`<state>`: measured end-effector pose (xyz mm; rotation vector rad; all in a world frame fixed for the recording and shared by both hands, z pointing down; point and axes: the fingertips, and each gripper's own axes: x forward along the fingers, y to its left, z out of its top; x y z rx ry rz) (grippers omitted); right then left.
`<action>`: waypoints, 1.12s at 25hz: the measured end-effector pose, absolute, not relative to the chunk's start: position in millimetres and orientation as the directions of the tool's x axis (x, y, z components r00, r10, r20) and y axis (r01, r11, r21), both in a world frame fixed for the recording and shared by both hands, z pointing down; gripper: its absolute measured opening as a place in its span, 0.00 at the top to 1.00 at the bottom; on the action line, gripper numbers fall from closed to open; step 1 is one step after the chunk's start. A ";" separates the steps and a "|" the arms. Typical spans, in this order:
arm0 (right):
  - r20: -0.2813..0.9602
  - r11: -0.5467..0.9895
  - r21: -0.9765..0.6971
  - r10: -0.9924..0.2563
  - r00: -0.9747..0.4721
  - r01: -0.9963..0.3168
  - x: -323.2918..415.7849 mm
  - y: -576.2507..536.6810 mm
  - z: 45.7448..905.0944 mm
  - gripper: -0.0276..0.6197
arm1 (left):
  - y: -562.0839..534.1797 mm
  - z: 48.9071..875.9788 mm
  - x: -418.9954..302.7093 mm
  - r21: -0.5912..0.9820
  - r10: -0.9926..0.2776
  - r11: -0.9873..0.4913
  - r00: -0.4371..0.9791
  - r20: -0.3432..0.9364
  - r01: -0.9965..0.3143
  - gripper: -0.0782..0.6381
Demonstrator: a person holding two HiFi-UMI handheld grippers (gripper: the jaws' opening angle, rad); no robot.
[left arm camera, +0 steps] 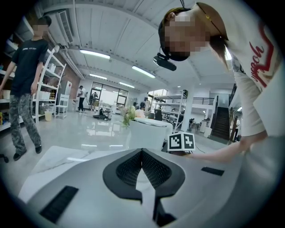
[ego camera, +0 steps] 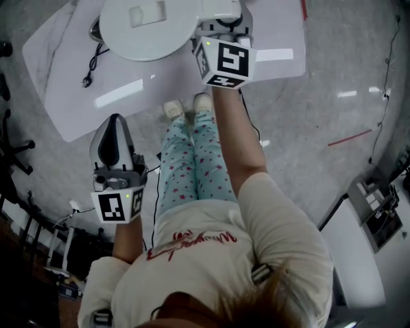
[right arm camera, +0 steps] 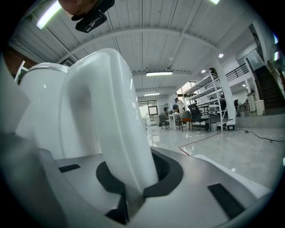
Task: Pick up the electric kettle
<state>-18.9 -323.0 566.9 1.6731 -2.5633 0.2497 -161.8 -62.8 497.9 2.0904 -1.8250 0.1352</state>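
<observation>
The white electric kettle [ego camera: 147,29] shows from above at the far edge of the head view, over the white table [ego camera: 70,102]. My right gripper [ego camera: 221,16] reaches to the kettle's right side, and its jaws are shut on the kettle's handle [right arm camera: 111,124], which fills the right gripper view beside the kettle body [right arm camera: 40,111]. My left gripper [ego camera: 110,131] hangs lower left, off the table and well apart from the kettle. Its jaws [left arm camera: 142,178] are shut with nothing between them. The kettle [left arm camera: 149,133] stands ahead of it in the left gripper view.
A black power cord with its plug [ego camera: 93,64] lies on the table left of the kettle. The table's near edge runs just past my shoes [ego camera: 186,106]. A person [left arm camera: 24,89] stands by shelves [left arm camera: 51,89] at the left. A cabinet [ego camera: 378,211] is at the right.
</observation>
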 end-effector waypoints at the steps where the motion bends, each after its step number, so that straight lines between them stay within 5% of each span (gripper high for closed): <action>1: 0.141 0.393 -0.103 -0.904 -0.404 -0.914 -17.0 -322.6 556.1 0.90 | -63.9 491.2 -161.1 0.202 -0.941 -0.101 0.160 0.298 -0.974 0.89; 28: 0.117 0.473 -0.152 -0.863 -0.491 -0.868 31.2 -194.8 242.0 0.89 | -32.0 262.2 -132.0 0.109 -0.976 -0.161 0.175 0.127 -0.981 0.89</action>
